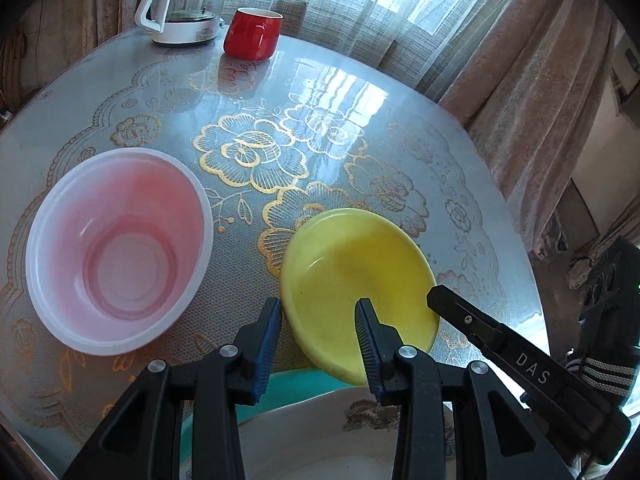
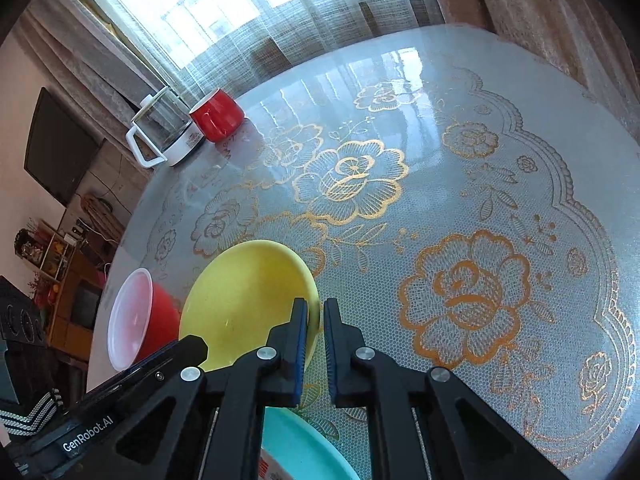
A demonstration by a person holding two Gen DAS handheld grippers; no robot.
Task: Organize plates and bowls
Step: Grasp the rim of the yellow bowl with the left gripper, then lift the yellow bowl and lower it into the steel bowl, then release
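Note:
A yellow bowl (image 1: 356, 288) (image 2: 248, 304) is held tilted above the table, over a teal plate (image 1: 280, 388) (image 2: 304, 452) and a white patterned plate (image 1: 320, 436). My right gripper (image 2: 316, 320) is shut on the yellow bowl's rim; its finger shows in the left wrist view (image 1: 452, 304). My left gripper (image 1: 318, 320) is open, its jaws either side of the bowl's near rim without pinching it. A red bowl with a pale inside (image 1: 120, 248) (image 2: 140, 316) sits on the table to the left.
A red mug (image 1: 252, 34) (image 2: 216, 116) and a glass kettle (image 1: 186, 4) (image 2: 164, 132) stand at the far side of the round table (image 1: 400, 120) with a gold floral cover. Curtains hang behind. The table edge curves close on the right.

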